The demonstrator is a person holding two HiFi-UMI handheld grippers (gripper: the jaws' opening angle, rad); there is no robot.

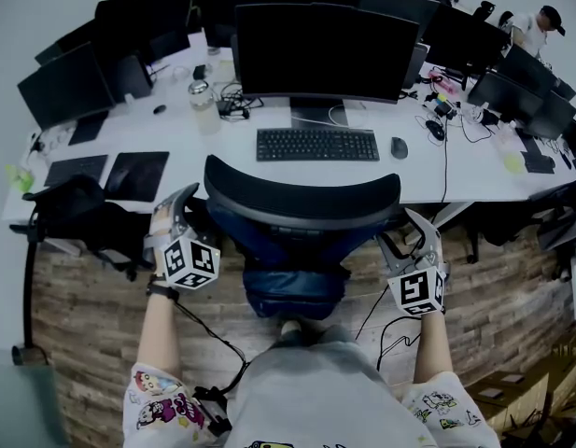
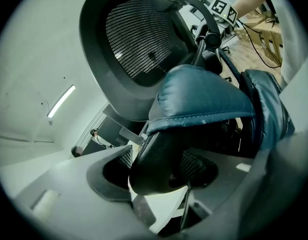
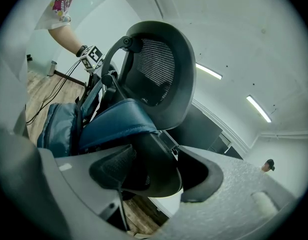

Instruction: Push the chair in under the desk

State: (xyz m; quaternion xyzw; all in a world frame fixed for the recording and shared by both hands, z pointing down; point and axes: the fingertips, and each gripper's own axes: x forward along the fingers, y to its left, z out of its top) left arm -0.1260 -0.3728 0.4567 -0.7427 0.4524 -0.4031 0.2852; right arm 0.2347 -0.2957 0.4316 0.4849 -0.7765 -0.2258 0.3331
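Note:
The office chair (image 1: pixel 302 199) has a black mesh back and a blue seat (image 1: pixel 292 287). It stands in front of the white desk (image 1: pixel 222 161), its back near the desk edge. My left gripper (image 1: pixel 178 208) is at the chair's left side. In the left gripper view its jaws close round the black end of the blue-topped armrest (image 2: pixel 193 99), with both pads against it. My right gripper (image 1: pixel 411 230) holds the other armrest (image 3: pixel 119 121) the same way in the right gripper view. The mesh back (image 2: pixel 139 39) rises above.
On the desk are a keyboard (image 1: pixel 317 144), a mouse (image 1: pixel 399 147), a monitor (image 1: pixel 325 54) and a bottle (image 1: pixel 203 105). A black bag (image 1: pixel 77 215) sits at the left. Cables (image 1: pixel 208 334) run over the wooden floor. Other desks with monitors stand behind.

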